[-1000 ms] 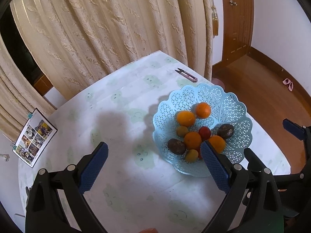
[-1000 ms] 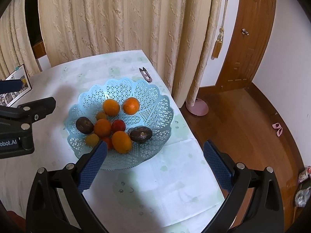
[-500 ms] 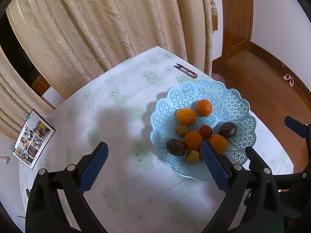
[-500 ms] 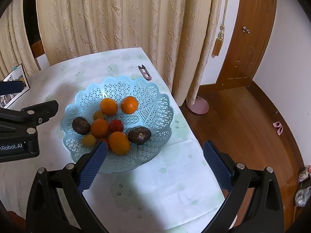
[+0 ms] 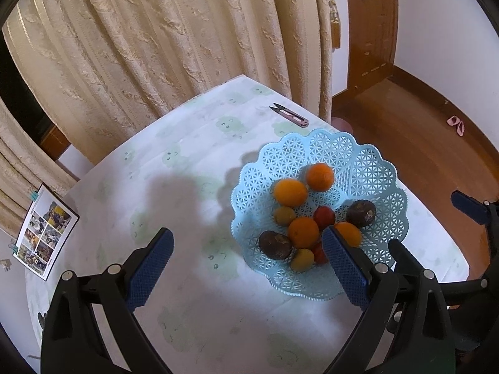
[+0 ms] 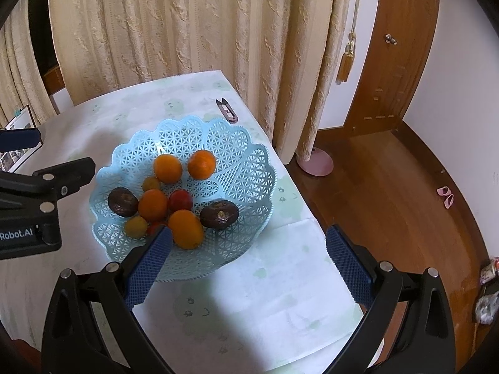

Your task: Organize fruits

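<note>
While the left gripper (image 5: 248, 260) hangs above the table (image 5: 193, 299) with jaws spread wide and empty, the blue basket (image 5: 371, 168) of fruit (image 5: 303, 232) sits just ahead, under its right finger. From the right wrist, the right gripper (image 6: 248, 257) is spread wide too, holding nothing, the basket (image 6: 243, 143) ahead by its left finger, an orange (image 6: 185, 229) closest.

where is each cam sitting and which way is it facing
Left wrist: on the left gripper, above the table's left part, looking down at tablecloth and blue basket; its open fingers and part of the right gripper show.
Right wrist: on the right gripper, above the table's right edge, facing the basket and wooden floor; the left gripper shows at left.
Shared: basket of fruit, thread snips, curtain, door.
</note>
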`<state>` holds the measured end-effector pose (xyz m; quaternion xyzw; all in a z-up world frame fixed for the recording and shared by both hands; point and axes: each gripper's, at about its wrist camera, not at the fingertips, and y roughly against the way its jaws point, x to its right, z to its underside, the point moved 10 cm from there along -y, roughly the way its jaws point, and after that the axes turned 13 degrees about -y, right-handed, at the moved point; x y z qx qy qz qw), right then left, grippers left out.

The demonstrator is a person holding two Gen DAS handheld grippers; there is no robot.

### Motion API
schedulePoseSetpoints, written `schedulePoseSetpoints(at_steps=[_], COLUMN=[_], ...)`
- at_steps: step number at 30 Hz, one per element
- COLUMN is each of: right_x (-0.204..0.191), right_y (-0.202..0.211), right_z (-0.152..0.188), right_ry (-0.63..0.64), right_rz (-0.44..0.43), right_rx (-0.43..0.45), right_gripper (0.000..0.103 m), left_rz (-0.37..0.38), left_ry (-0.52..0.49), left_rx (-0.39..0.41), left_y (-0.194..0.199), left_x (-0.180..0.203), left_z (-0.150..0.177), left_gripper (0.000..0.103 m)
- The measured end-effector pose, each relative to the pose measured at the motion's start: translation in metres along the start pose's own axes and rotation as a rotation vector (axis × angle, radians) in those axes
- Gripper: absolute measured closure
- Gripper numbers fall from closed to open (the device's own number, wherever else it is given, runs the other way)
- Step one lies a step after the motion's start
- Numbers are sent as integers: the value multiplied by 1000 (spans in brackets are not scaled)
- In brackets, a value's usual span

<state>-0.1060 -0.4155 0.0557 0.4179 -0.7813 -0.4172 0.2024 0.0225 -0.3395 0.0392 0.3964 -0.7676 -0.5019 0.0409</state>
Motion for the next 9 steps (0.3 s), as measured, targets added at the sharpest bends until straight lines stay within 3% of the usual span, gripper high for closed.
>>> schedulePoseSetpoints(at_steps=[9], right_x=[-31], right_y=[-2], right_z=[2], right_ry=[18], right_rz=[-35], right_rx=[-11], right_gripper=[3], left_rz=[6], left_ry=[46], left_rx=[-46], left_y=[-8], left_x=[-25], left_z=[22], left_gripper=[8])
